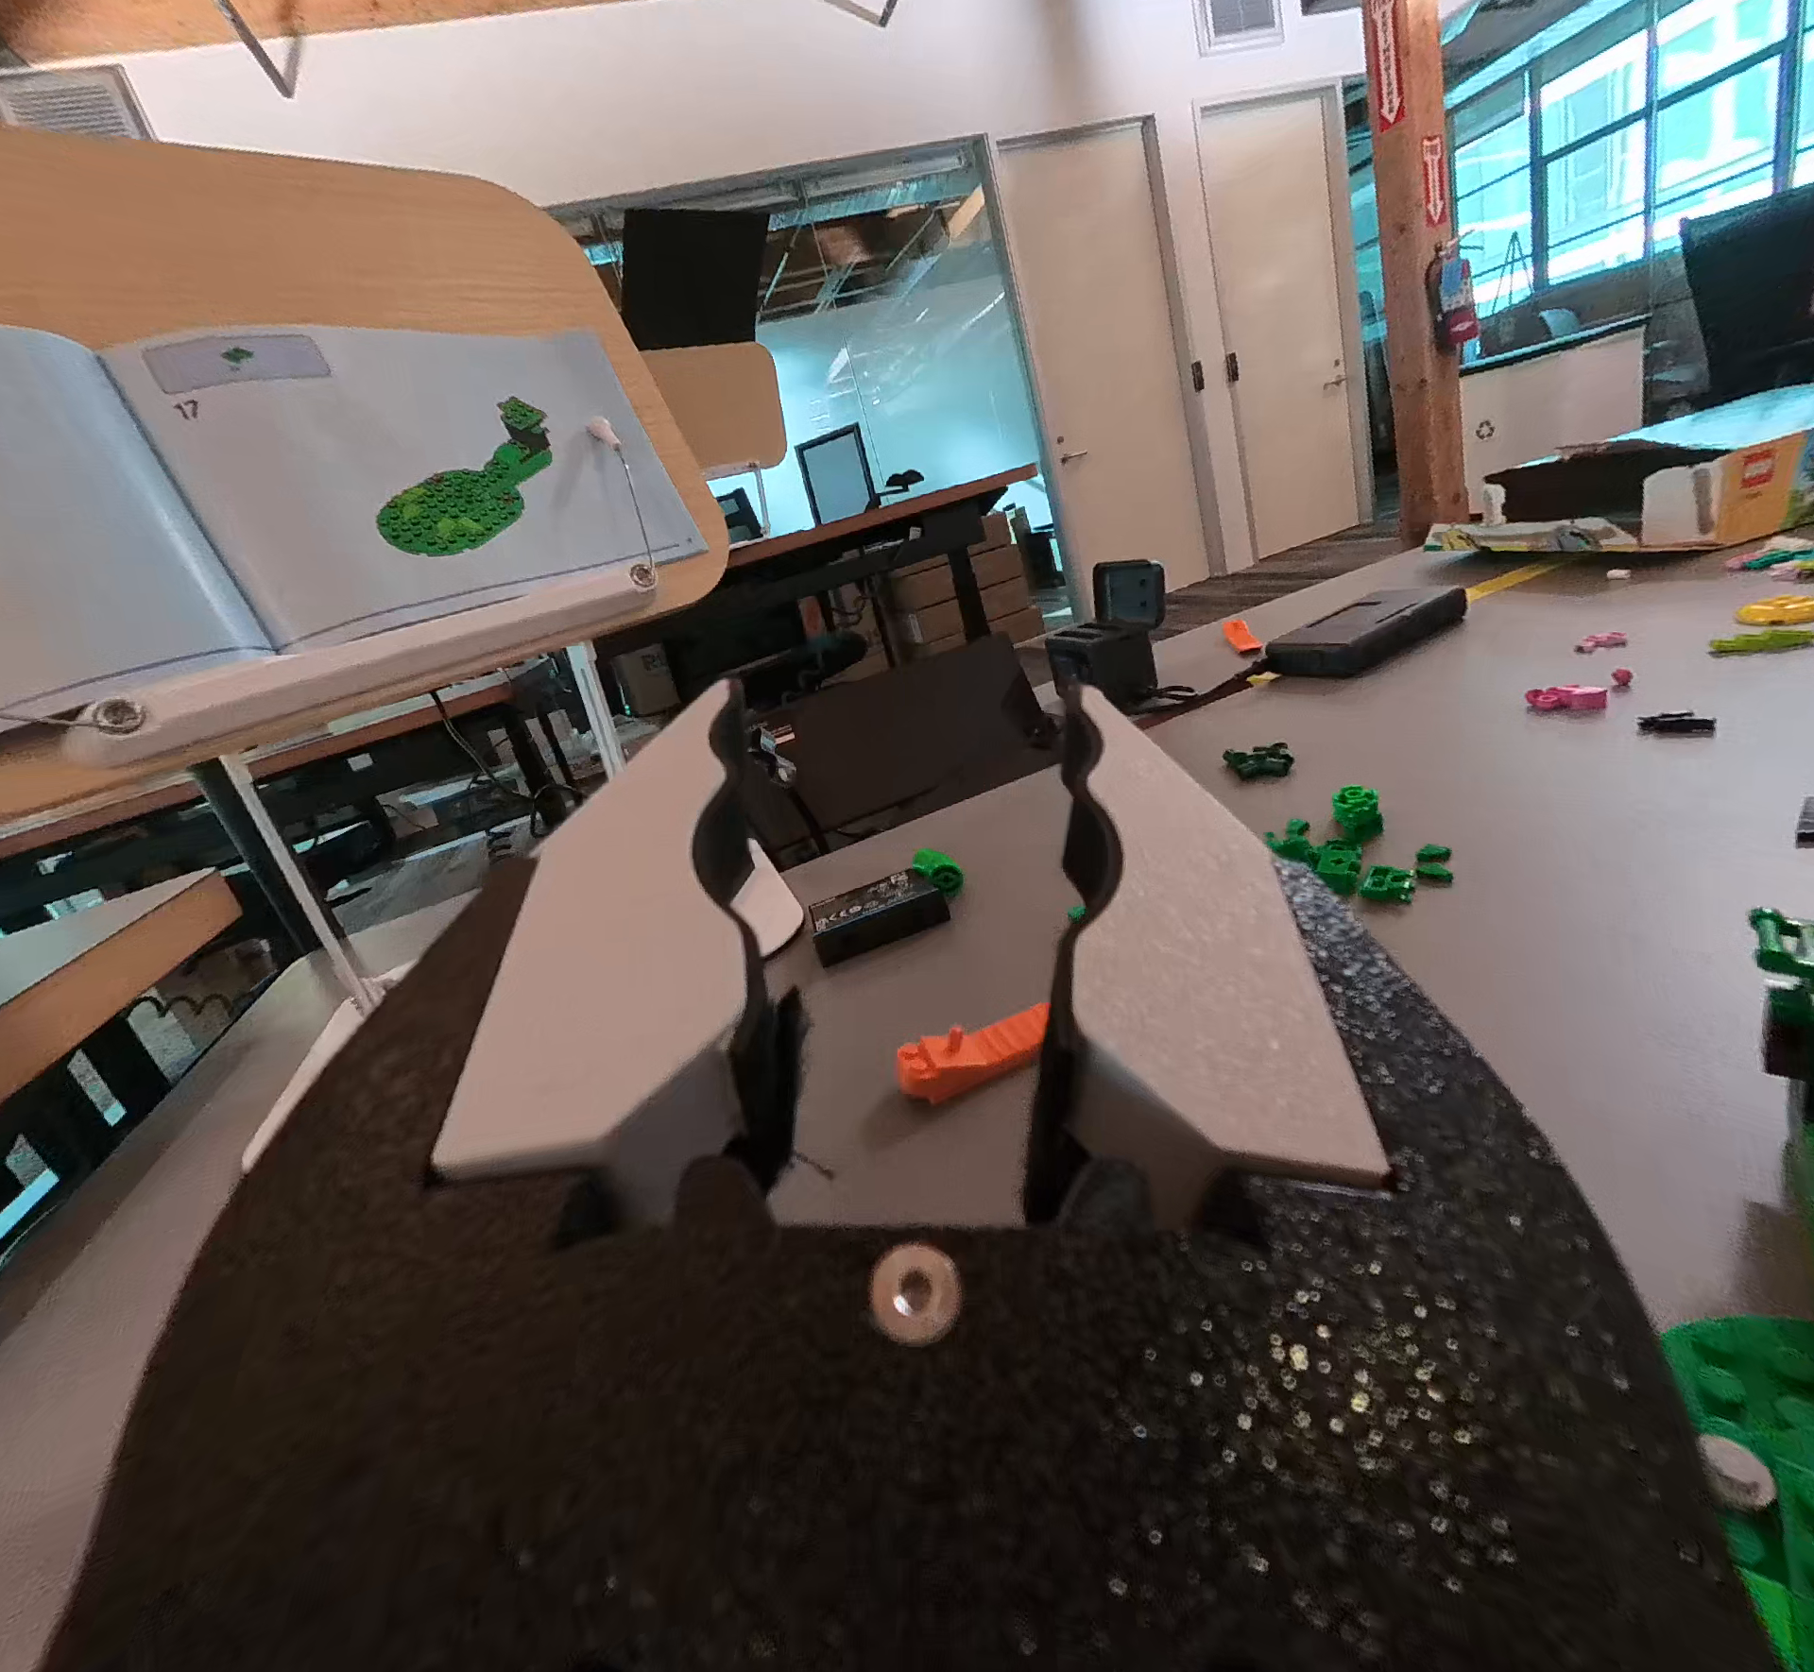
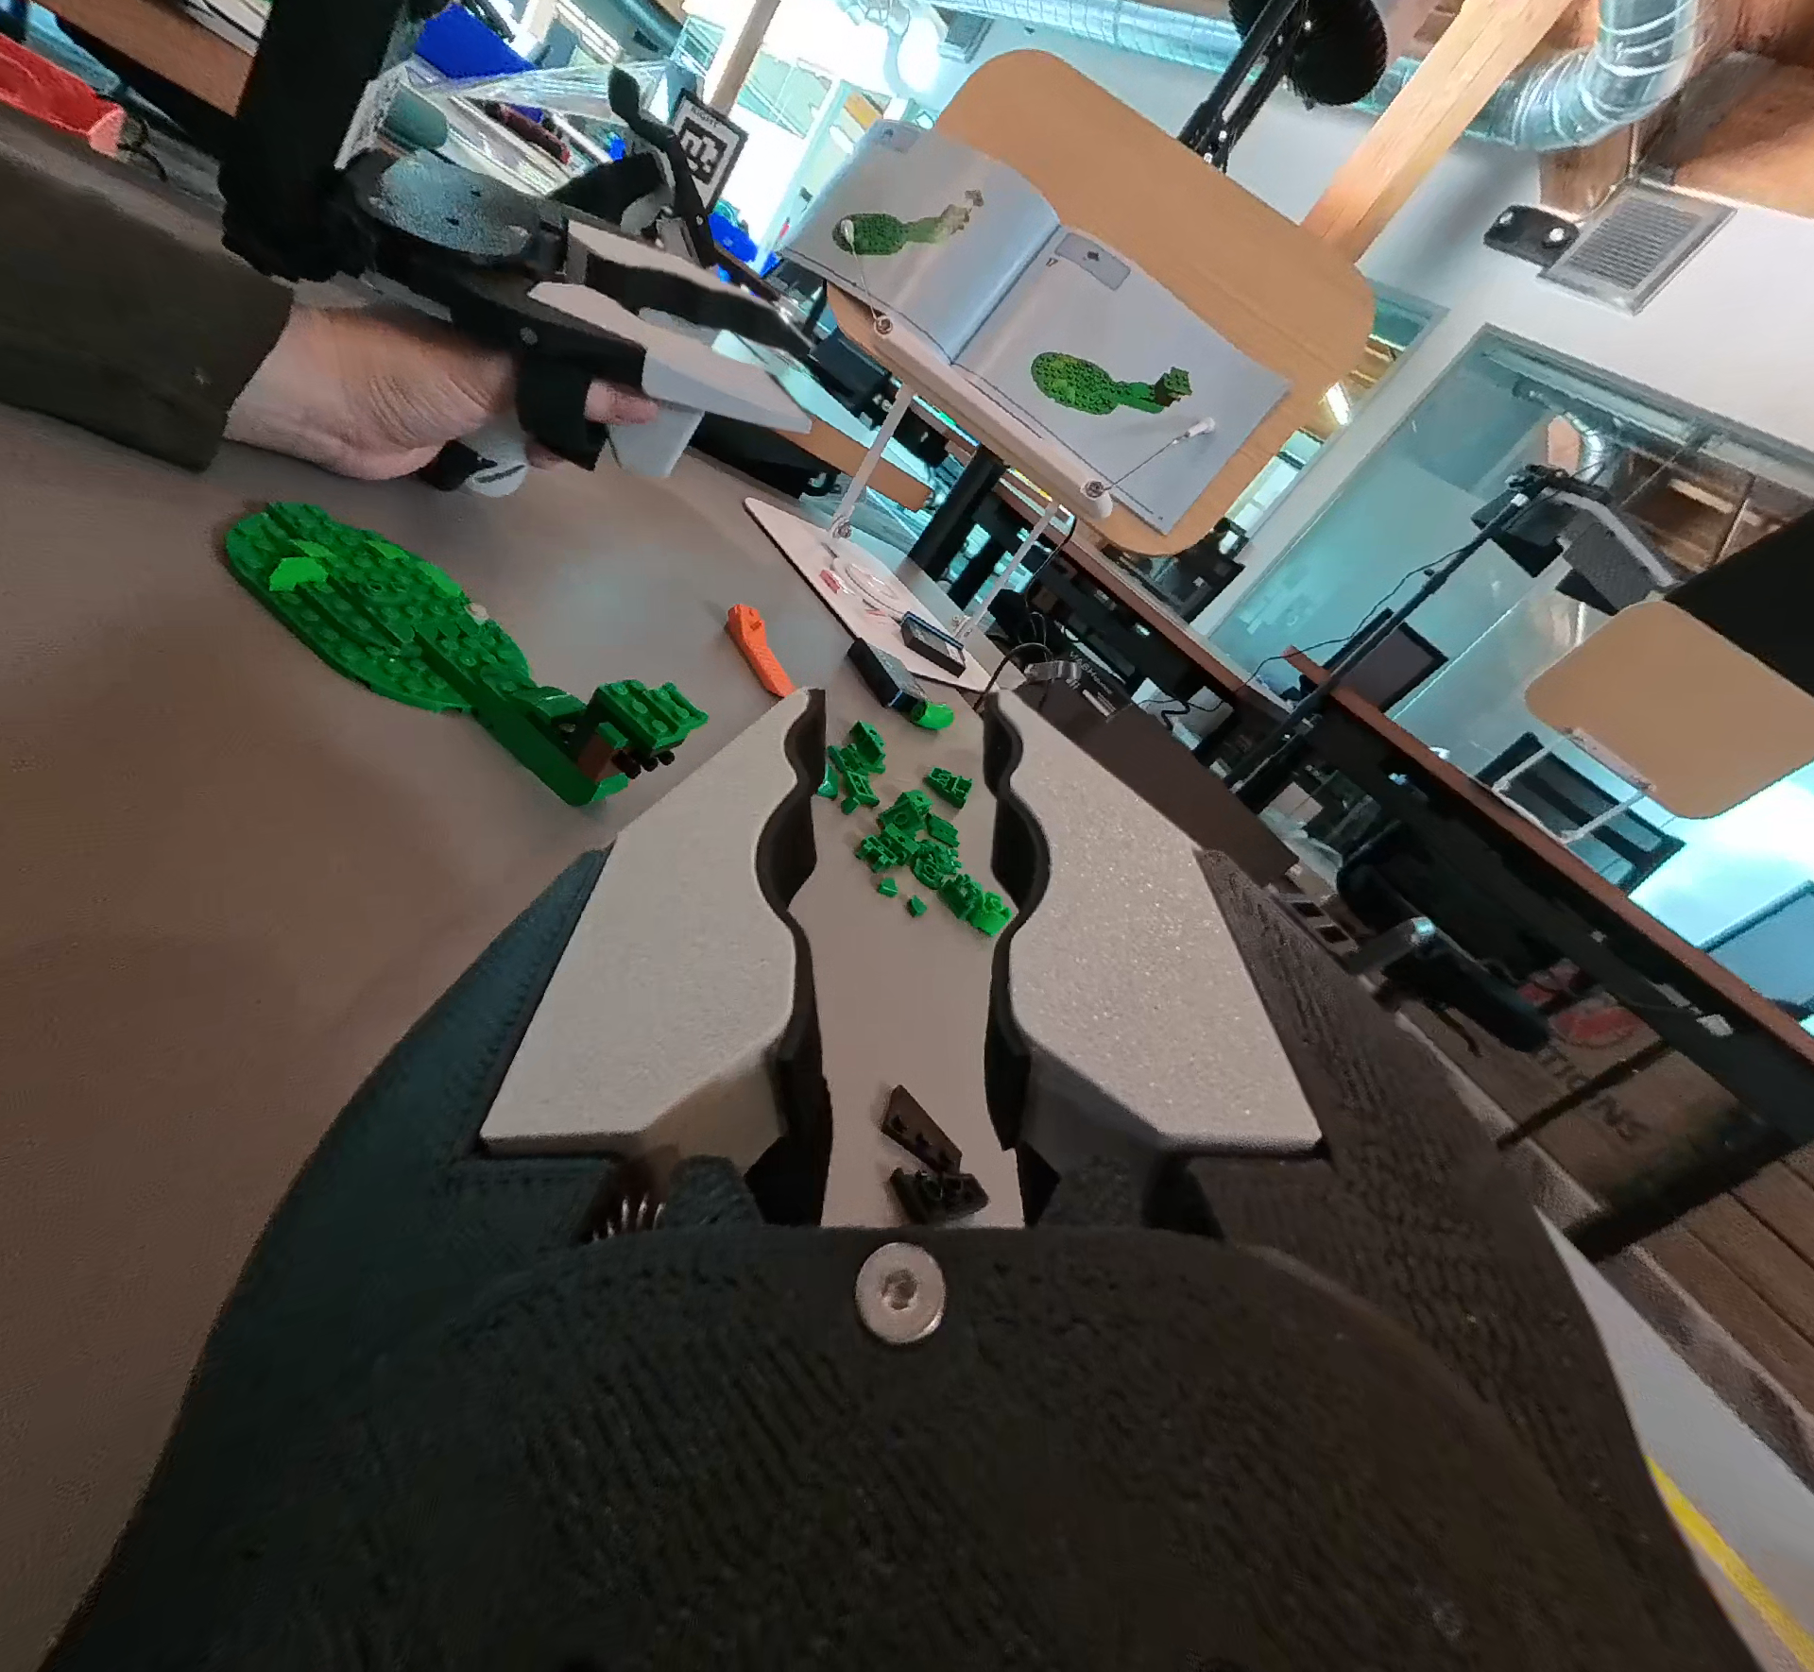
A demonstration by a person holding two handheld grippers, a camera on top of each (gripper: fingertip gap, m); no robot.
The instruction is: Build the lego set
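Observation:
The green lego build [image 2: 393,624] lies flat on the brown table, a round studded plate with a raised green and brown end [image 2: 638,727]. Its edge shows at the lower right of the left wrist view [image 1: 1757,1448]. My right gripper [image 2: 901,707] is open and empty, low over the table, pointing at a pile of loose green pieces [image 2: 913,835]. Small black pieces [image 2: 933,1154] lie between its fingers near the base. My left gripper [image 1: 898,712] is open and empty, held up above the table; it also shows in the right wrist view [image 2: 800,378], left of the build.
An open instruction booklet [image 1: 344,486] sits on a wooden stand at the table's far edge. An orange brick separator [image 1: 972,1051], a black adapter [image 1: 879,913], green pieces [image 1: 1355,850], pink pieces [image 1: 1571,697], a black power bank [image 1: 1364,634] and the lego box [image 1: 1669,496] lie on the table.

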